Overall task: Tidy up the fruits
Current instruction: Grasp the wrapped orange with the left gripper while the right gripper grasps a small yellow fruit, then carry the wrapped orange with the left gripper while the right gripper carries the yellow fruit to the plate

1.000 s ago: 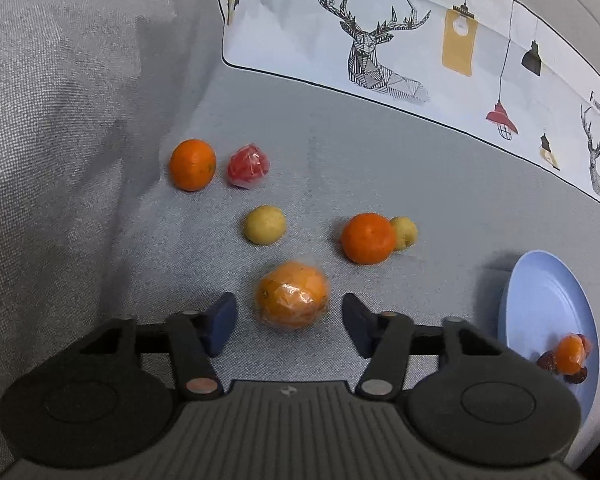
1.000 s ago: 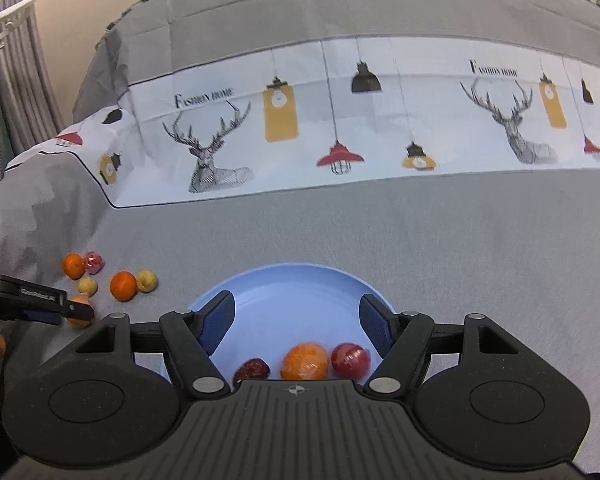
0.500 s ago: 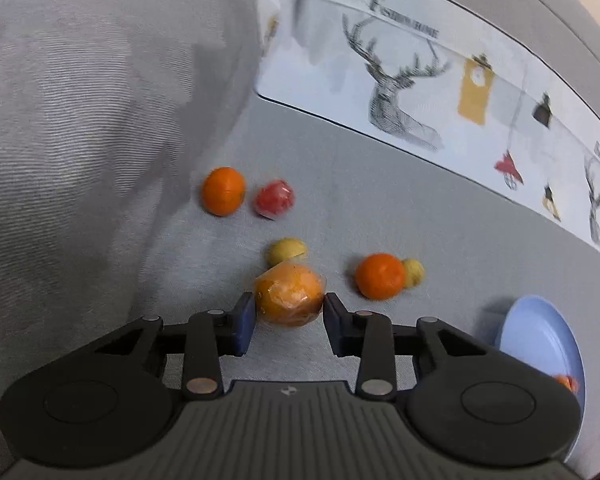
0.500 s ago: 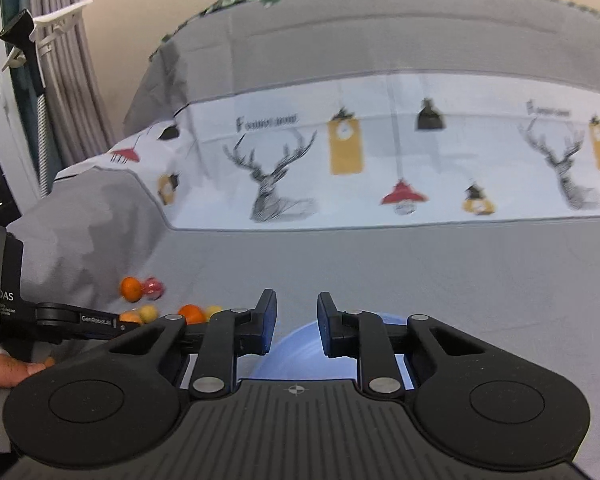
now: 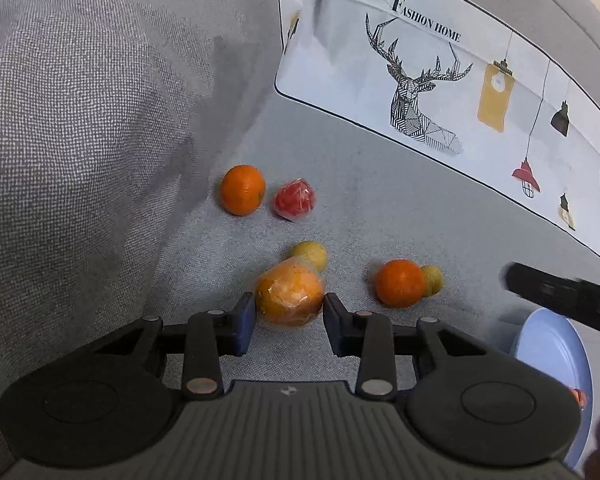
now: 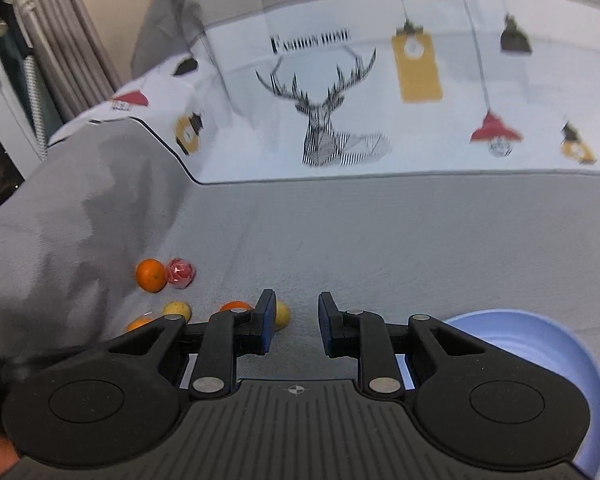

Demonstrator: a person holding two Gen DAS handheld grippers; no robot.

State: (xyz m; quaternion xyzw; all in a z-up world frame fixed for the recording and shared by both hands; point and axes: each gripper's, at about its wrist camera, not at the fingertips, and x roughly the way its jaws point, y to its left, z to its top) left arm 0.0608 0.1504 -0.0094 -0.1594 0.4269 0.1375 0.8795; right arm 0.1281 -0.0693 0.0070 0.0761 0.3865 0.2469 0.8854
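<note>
Your left tongs [image 5: 289,316] are clamped on a plastic-wrapped orange [image 5: 290,294], one pad pressing each side of it, just above the grey sofa seat [image 5: 380,208]. A small yellow fruit [image 5: 310,254] sits right behind the wrapped orange. To its right a bare orange [image 5: 400,283] lies touching another yellow fruit [image 5: 432,280]. Farther back, a second bare orange [image 5: 242,190] lies beside a wrapped red fruit [image 5: 294,200], near the sofa's grey arm [image 5: 100,140]. The blue plate [image 5: 552,360] sits at the far right on the seat, with a bit of orange fruit showing at its edge.

Your right tongs [image 6: 294,328] are closed with nothing between the pads, only a narrow gap left, and they hang over bare seat between the fruit cluster and the plate [image 6: 540,344].
</note>
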